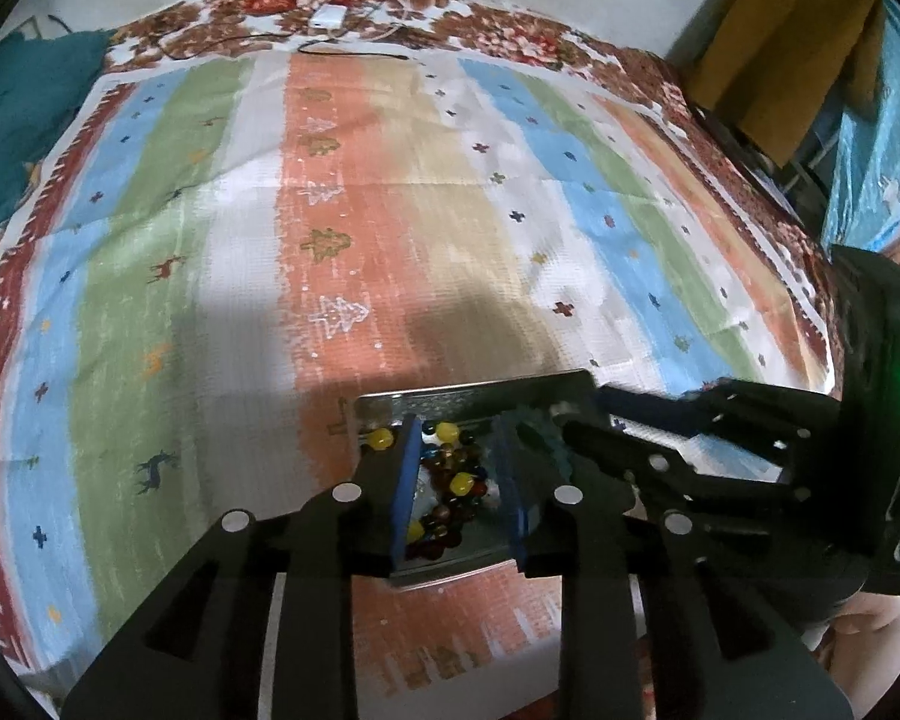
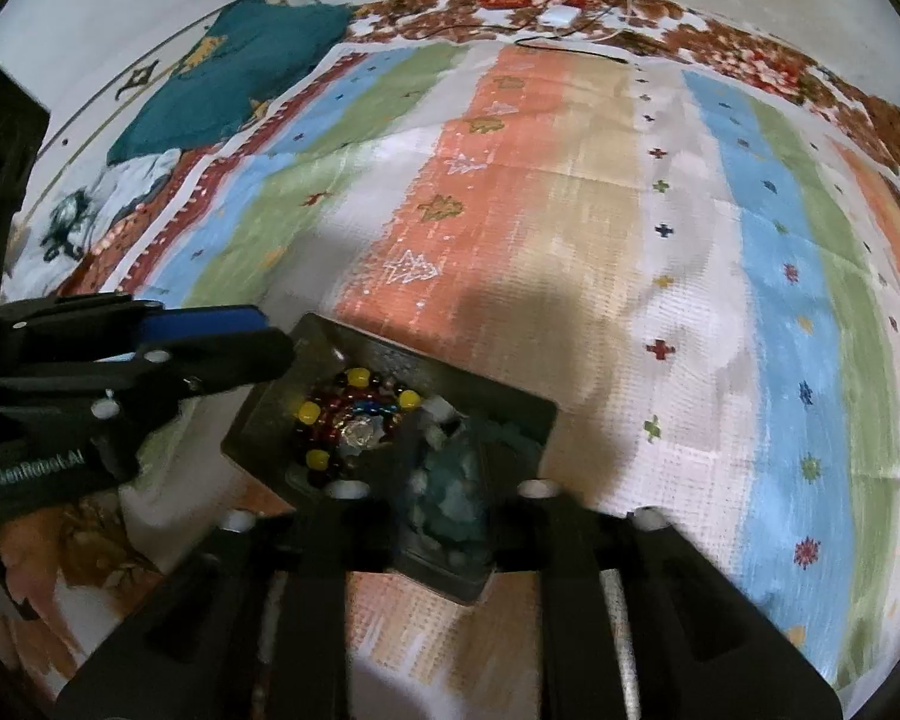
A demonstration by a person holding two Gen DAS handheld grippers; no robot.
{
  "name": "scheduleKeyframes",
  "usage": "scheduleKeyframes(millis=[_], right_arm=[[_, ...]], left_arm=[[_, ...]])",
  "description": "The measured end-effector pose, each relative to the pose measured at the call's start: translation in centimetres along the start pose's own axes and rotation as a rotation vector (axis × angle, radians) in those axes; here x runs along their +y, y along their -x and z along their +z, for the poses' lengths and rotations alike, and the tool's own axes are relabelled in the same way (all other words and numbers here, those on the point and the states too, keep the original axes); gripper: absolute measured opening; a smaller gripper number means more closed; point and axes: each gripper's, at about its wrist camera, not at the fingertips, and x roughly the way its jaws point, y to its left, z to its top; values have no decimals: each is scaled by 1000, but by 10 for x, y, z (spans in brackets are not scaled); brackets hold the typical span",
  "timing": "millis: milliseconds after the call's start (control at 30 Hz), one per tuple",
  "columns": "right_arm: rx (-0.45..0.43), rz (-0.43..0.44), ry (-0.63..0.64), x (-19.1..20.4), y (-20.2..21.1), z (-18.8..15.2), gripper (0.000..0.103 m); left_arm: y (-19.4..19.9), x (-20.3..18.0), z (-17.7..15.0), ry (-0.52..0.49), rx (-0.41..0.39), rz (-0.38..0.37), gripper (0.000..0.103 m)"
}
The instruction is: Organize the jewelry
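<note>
A dark metal tray lies on the striped cloth. In it is a beaded necklace of dark red, amber and yellow beads, and a pale teal stone piece. My left gripper hovers open just over the beads, blue pads on either side of them. My right gripper is over the tray's right part, its fingers around the teal piece; whether it grips is unclear. Each gripper shows in the other's view: the right one and the left one.
The striped cloth covers a floral rug. A white charger and cables lie at the far edge. A teal cushion is at far left. A brown bag stands at far right.
</note>
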Motion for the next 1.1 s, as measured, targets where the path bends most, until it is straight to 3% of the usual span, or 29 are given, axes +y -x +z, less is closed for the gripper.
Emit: scheduleKeyframes(millis=[200, 533, 867, 1100], right_arm=[[-19, -2, -9, -2, 8, -7, 41], [-52, -5, -17, -4, 24, -23, 65], [-81, 7, -23, -6, 38, -42, 84], [-114, 16, -18, -6, 50, -54, 93]], left_arm=[[4, 0, -11, -4, -1, 13, 34], [13, -3, -28, -29, -32, 37, 61], [29, -10, -43, -63, -117, 58, 84], [35, -17, -55, -84, -152, 74, 94]])
